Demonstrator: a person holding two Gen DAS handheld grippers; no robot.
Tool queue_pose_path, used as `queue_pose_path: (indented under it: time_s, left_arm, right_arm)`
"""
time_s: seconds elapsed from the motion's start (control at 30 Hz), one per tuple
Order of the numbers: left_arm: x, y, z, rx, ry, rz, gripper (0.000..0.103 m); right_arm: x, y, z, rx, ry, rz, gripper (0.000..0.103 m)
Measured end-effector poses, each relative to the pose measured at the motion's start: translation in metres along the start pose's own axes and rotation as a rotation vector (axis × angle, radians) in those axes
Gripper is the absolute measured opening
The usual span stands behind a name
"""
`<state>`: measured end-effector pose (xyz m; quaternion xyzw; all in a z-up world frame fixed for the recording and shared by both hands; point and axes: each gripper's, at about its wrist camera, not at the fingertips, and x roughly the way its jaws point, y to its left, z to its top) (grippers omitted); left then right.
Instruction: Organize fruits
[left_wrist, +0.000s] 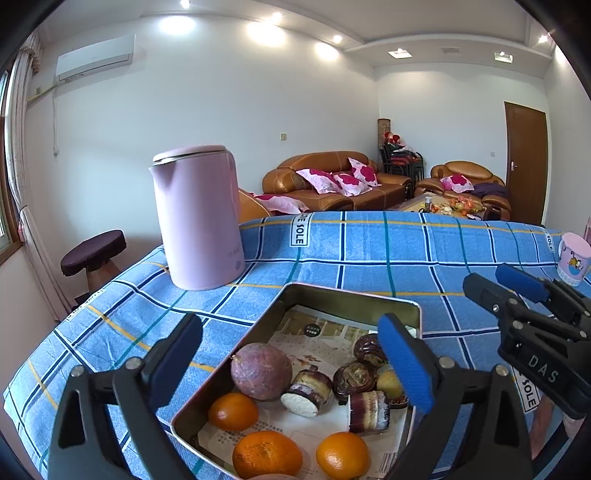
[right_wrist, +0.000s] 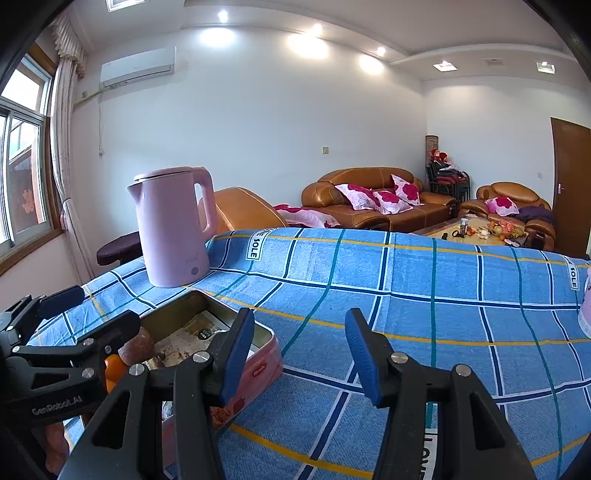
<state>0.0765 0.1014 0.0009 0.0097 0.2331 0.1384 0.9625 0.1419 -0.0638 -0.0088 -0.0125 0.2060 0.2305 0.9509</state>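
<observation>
So the fruit is all sitting in a shallow metal tin (left_wrist: 413, 314) in the lower middle of the left wrist view, lined with printed paper. Three oranges (left_wrist: 266, 454) along the bottom edge of the frame, a big purplish round fruit (left_wrist: 261, 371), probably a passion fruit, just above them, and to the right a bunch of short cut purple-skinned chunks (left_wrist: 368, 410) (sugarcane maybe?) plus a small yellowish thing I can't identify.

The left gripper (left_wrist: 291, 369) hangs right over the tin with its fingers spread wide, nothing between them. The right gripper (right_wrist: 301, 354) is spread too and empty, over bare blue checked tablecloth (right_wrist: 443, 295) in the middle of its own view, with the tin off at lower left.

Handling guesses: the oranges look firm but round, with a slightly slick skin, so I'd pinch across the widest middle, not near the top, or they'll squirt out. The purple fruit is bigger, needs nearly the full opening, grab at its equator. The cut chunks look stiff and light, easiest taken across the skin sides rather than the pale cut ends. Several are touching each other, so going for an outer one first seems safer.

Pink kettle (left_wrist: 197, 218) stands upper left, well apart from the tin
</observation>
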Motion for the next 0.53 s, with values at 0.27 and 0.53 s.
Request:
queue_pose_path:
  time_s: [0.27,0.53]
  left_arm:
    - [0.0027,0.0022,-0.0009,-0.011,0.019,0.005,0.103]
    - [-0.0013,0.0053,-0.0001,-0.013,0.004,0.0,0.103]
  right_arm:
    - [0.0004,-0.0006,-0.0015,-0.004,0.007,0.001,0.053]
    - [-0.0014,0.0001,-0.0018,-0.022,0.027,-0.013,0.053]
